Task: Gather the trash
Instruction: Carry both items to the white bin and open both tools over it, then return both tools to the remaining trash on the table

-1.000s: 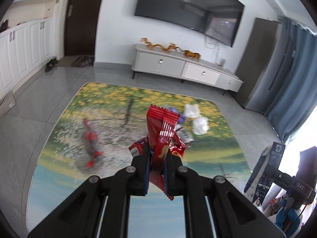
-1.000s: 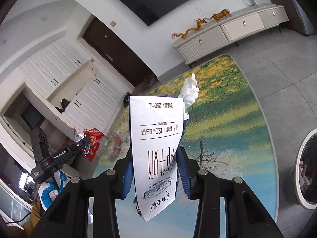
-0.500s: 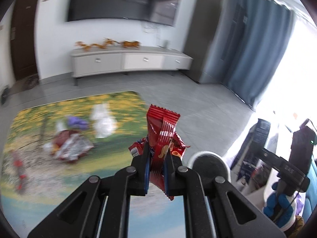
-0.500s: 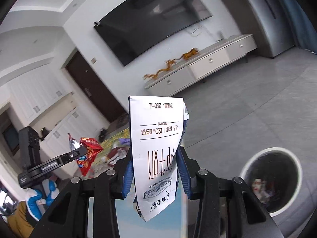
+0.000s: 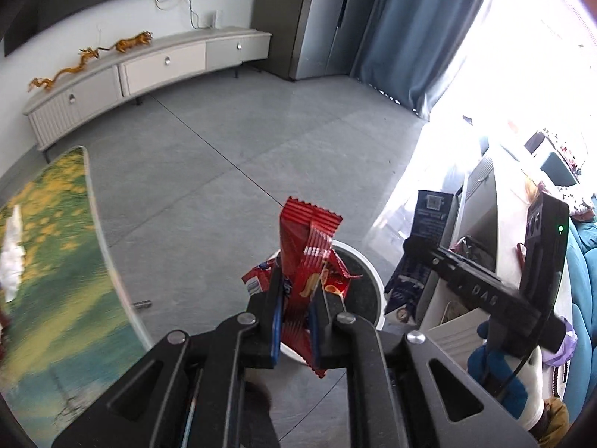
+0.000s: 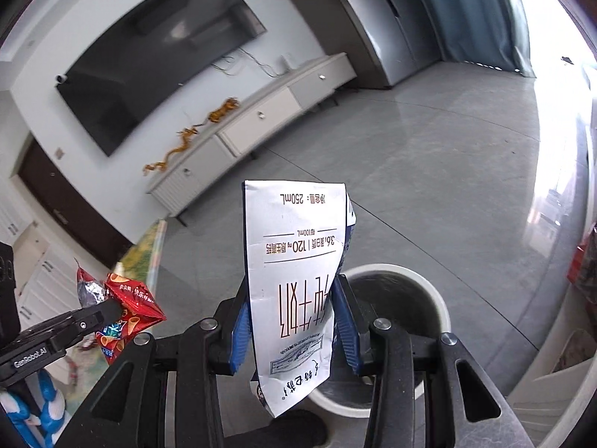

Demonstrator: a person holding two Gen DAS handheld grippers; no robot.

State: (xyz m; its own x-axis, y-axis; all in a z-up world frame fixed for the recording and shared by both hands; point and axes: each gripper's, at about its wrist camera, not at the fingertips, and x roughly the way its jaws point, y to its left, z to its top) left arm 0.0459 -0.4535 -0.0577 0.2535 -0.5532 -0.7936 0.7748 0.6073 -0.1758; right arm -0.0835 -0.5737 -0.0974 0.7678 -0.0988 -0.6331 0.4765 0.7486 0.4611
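Floor (image 5: 231,156): grey tile, fills the middle of both views.

Rug (image 5: 56,280): green and yellow, left edge of the left wrist view; a white scrap of tissue (image 5: 13,254) lies on it, trash not yet gathered.

Bin (image 6: 429,298): round, white rim, dark inside, lower centre-right of the right wrist view, directly behind and below the jaws. In the left wrist view its rim (image 5: 375,280) shows just beyond the fingertips, lower centre.

Carton (image 6: 294,283): white, flattened, long axis running up the frame, pinched low down by the right gripper (image 6: 294,326).

Wrapper (image 5: 306,261): red, crumpled, upright, clamped by the nearly closed left gripper (image 5: 296,321).

Judgement: both loads hang near the bin mouth; the right gripper looks better centred over it, so it likely drops first.
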